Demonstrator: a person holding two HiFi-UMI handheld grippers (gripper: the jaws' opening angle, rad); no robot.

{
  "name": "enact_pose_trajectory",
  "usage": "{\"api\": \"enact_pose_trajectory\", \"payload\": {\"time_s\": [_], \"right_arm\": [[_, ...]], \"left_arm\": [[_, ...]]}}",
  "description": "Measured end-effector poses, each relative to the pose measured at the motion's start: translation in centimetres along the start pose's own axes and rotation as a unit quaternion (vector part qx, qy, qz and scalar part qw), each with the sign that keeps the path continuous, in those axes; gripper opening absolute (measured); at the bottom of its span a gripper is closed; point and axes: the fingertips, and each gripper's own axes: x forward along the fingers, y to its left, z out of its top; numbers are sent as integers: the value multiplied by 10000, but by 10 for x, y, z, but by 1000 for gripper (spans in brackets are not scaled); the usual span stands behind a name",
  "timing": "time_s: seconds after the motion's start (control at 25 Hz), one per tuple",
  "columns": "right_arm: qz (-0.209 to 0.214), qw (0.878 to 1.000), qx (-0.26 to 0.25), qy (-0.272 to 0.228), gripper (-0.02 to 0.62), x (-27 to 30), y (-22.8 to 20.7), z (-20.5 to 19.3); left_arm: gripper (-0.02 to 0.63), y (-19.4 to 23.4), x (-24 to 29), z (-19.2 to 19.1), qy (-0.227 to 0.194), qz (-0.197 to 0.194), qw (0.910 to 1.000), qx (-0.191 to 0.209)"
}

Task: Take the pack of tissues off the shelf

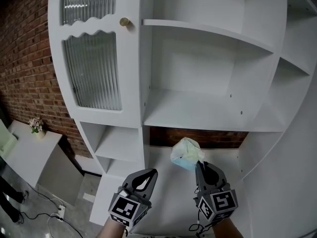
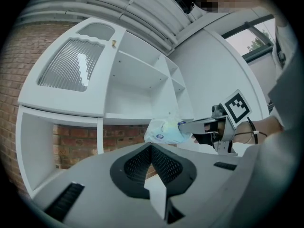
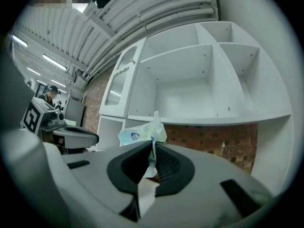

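Right hand-held gripper (image 1: pixel 200 166): clenched on the wrapper edge of the pack of tissues (image 1: pixel 186 153), a pinch only the right gripper view showed | pack: held in the air before the brick-backed bay of the white shelf unit (image 1: pixel 208 115), clear of its shelves | left hand-held gripper (image 1: pixel 147 176): jaws closed, empty, alongside.

Pack of tissues (image 3: pixel 135 136) label illegible — shelf unit (image 1: pixel 198 110) top cropped.
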Motion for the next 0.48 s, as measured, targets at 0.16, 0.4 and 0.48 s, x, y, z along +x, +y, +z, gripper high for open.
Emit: {"api": "enact_pose_trajectory", "payload": {"time_s": [0.16,0.4,0.48], "right_arm": [[6,9999,93,107,11,-4,5,-23],[36,10000,2,75,11,-8,14,-32],[112,9999,5,41,11,-7,17,-33]], "left_arm": [[12,0,-1,-6,-5,62,10000,-60],[12,0,1,-9,3,127,9999,-73],[12,-1,1,-9,34,141,9998,-102]]}}
